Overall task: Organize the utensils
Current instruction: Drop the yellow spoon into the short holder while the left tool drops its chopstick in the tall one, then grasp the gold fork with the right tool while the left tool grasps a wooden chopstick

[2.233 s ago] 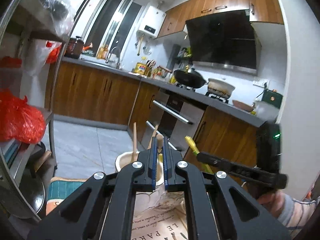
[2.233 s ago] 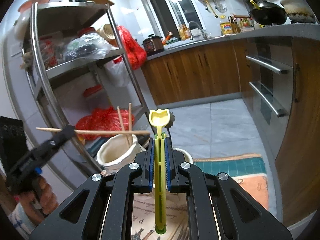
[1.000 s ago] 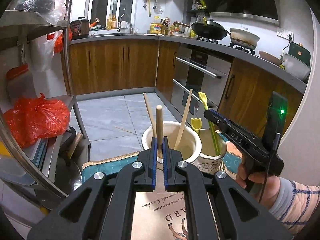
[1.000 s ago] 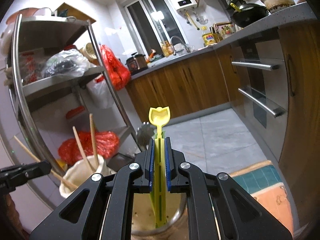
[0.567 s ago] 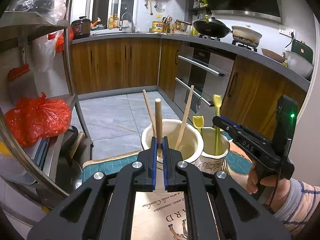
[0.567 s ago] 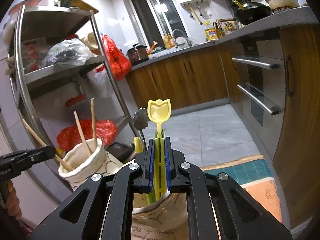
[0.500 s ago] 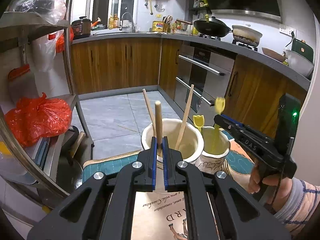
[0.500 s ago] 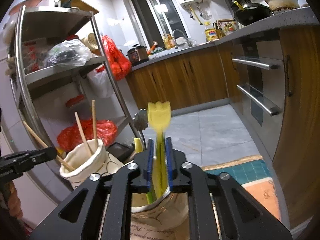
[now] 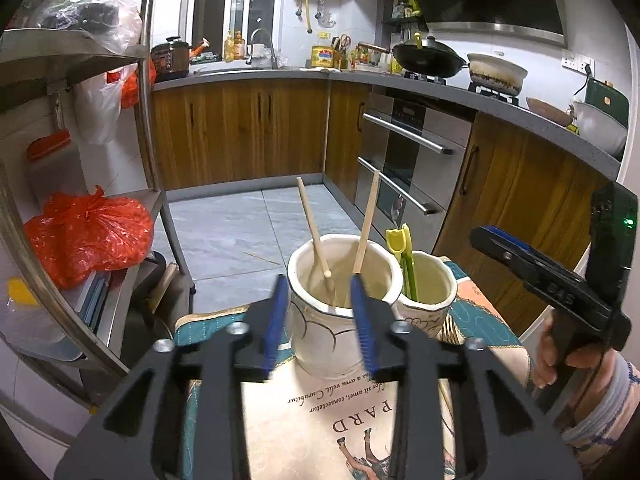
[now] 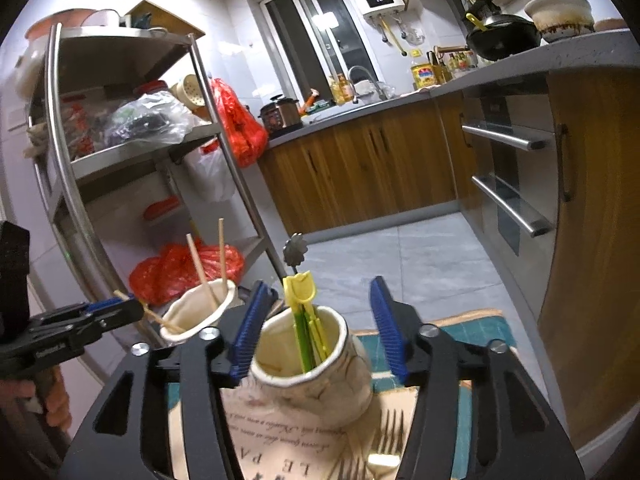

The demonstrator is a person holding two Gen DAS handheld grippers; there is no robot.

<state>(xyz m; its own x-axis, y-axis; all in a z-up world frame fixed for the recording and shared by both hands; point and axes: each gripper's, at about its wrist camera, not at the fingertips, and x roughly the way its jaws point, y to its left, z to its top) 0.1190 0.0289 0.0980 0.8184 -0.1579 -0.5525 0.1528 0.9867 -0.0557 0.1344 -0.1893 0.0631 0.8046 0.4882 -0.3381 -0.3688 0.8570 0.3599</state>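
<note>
**Both claws opening, nothing gripped**

Left gripper (image 9: 320, 300) is seen with its blue-padded jaws opening, and nothing is pressed by the pads. Between and just beyond the jaws the large cream pot (image 9: 344, 320) is framed, but its wall is not touched by either pad as far as can be told. Two wooden chopsticks (image 9: 366, 222) are stood in this pot, leaning apart, and a third wooden stick (image 9: 329, 286) is seen lower inside it, its rounded end below the rim.

Right gripper (image 10: 318, 326) is likewise shown with its jaws opening, spread wide to either side of the smaller cream pot (image 10: 312, 384). No pad is pressed against anything. A yellow utensil (image 10: 300, 288) with a tulip-shaped end is stood in this smaller pot together with green handles (image 10: 302, 340), and it is held by no jaw. A dark flower-shaped utensil end (image 10: 295, 250) is seen behind the yellow one; which pot it stands in cannot be told.

The two pots are placed just beside each other on a printed mat (image 9: 340, 420), which is laid over a teal cloth (image 9: 476, 316). Fork tines (image 10: 386, 436) are seen lying on the mat near the smaller pot.

In the left wrist view the right gripper is held by a hand (image 9: 556, 356) at the right edge, beside the smaller pot. A metal shelf rack (image 10: 132, 148) with red bags (image 9: 88, 232) is seen to the left.
</note>
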